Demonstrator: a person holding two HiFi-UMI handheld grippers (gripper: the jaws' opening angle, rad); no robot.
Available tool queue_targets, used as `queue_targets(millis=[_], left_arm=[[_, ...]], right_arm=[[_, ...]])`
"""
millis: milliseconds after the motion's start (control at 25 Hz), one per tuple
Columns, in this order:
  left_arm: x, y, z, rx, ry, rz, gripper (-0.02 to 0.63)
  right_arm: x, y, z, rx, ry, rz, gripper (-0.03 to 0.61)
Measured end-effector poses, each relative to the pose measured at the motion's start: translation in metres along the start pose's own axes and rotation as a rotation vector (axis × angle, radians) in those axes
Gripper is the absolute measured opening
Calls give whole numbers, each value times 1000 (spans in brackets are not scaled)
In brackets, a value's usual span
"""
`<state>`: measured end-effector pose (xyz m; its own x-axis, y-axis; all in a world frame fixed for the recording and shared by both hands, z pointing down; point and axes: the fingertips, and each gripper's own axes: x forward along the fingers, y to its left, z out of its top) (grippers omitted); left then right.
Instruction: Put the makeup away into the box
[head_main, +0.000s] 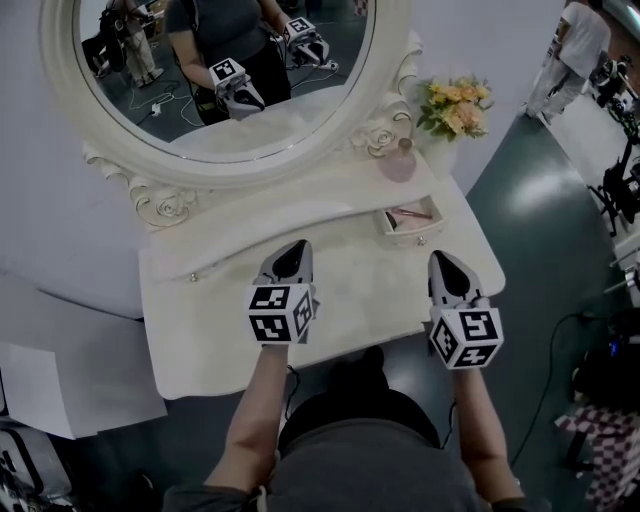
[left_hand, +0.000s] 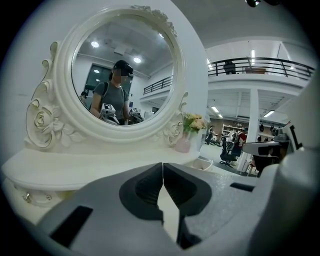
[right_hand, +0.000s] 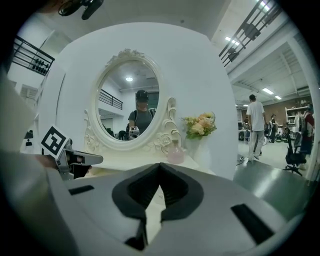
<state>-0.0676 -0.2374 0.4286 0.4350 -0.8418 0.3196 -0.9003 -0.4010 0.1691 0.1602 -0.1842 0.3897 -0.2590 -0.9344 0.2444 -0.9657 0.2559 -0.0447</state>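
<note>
Status: hovering left tongs (head_main: 296, 246) and right tongs (head_main: 438, 256) over surface (head_main: 220, 320) front edge, both pressed together on nothing. Seeing pink makeup (head_main: 410, 213) lying inside box (head_main: 420, 232) by right edge already, so likely idling with nothing left to grab.

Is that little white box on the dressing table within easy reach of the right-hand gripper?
Probably yes. The right gripper hovers just short of the box, with only bare table between them and nothing in the way. Its jaws are shut and empty.
</note>
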Motion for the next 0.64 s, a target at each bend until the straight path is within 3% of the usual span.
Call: queue_targets(millis=[640], left_arm=[[-8,5,2,-5,-14,-32,9]], right_arm=[[-2,13,1,-31,-11,-6,3]])
